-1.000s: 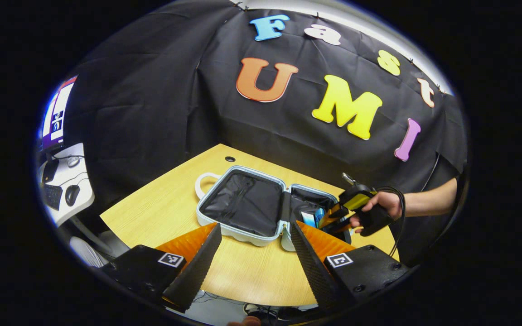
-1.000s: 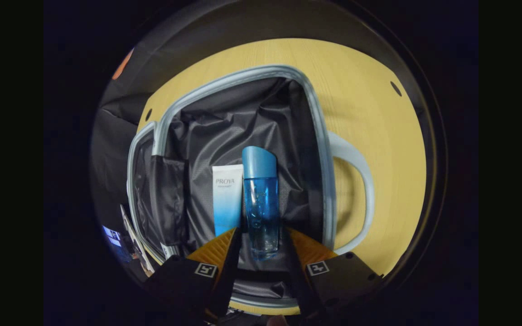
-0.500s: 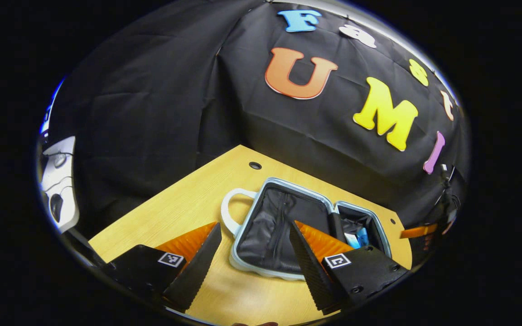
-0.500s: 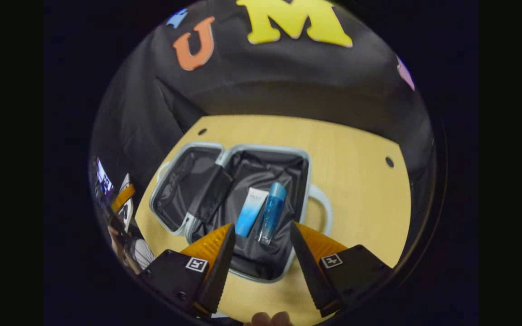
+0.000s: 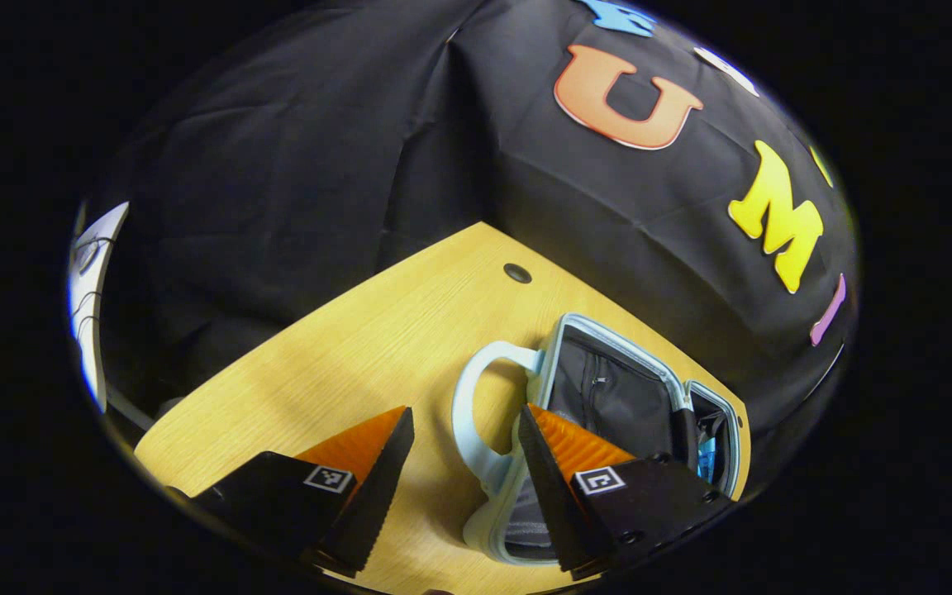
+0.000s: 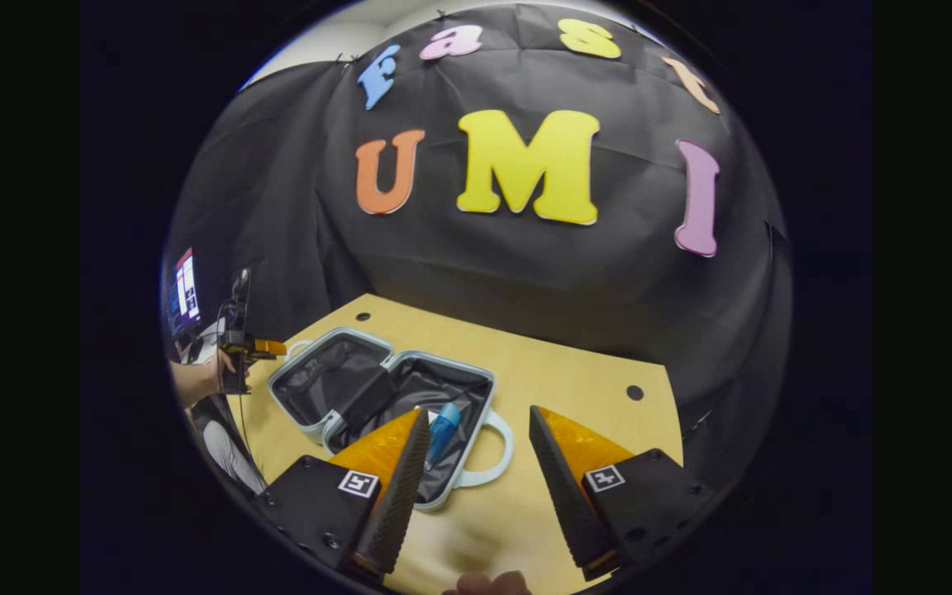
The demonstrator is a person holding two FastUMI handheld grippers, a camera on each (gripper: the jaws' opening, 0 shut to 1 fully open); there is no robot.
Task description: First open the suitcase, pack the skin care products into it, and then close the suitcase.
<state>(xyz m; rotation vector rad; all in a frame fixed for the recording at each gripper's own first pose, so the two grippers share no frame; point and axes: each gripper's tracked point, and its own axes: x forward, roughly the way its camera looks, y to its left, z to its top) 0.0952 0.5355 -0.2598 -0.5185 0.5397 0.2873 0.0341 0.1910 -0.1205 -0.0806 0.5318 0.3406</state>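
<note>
Left gripper view has the small pale-blue hard-shell suitcase [image 5: 608, 397] lying open on the light wooden table [image 5: 377, 347], over on the near right. A good chunk of it is hidden: the left gripper [image 5: 464, 487] has its right finger sitting in front of the near half, so the black lining there is mostly covered, and the far half is squeezed against the edge of the view. I can just make out a sliver of blue [image 5: 708, 450] in that far half, too small to say which product it is. The suitcase's pale looped handle [image 5: 476, 421] shows between the two fingers, which are spread wide with nothing between them.

Right gripper view is clearer. The suitcase [image 6: 377, 397] is open flat near the left end of the table [image 6: 575, 388], and the blue-capped clear blue bottle [image 6: 443, 430] lies in its right-hand half, partly behind the right gripper [image 6: 476, 487] and its left finger. The tube that lay beside the bottle half a second ago is now covered by that finger, so I can't confirm it. These fingers are also wide apart and empty. Far left, a hand [image 6: 216, 376] holds the other gripper just beyond the suitcase's left end, but it's tiny and I can't tell its jaws from there.

Compared with half a second ago, the right gripper has backed off and lifted, so the case looks smaller and lower. The left one has swung toward the handle end, which now sits between its fingers.
</note>
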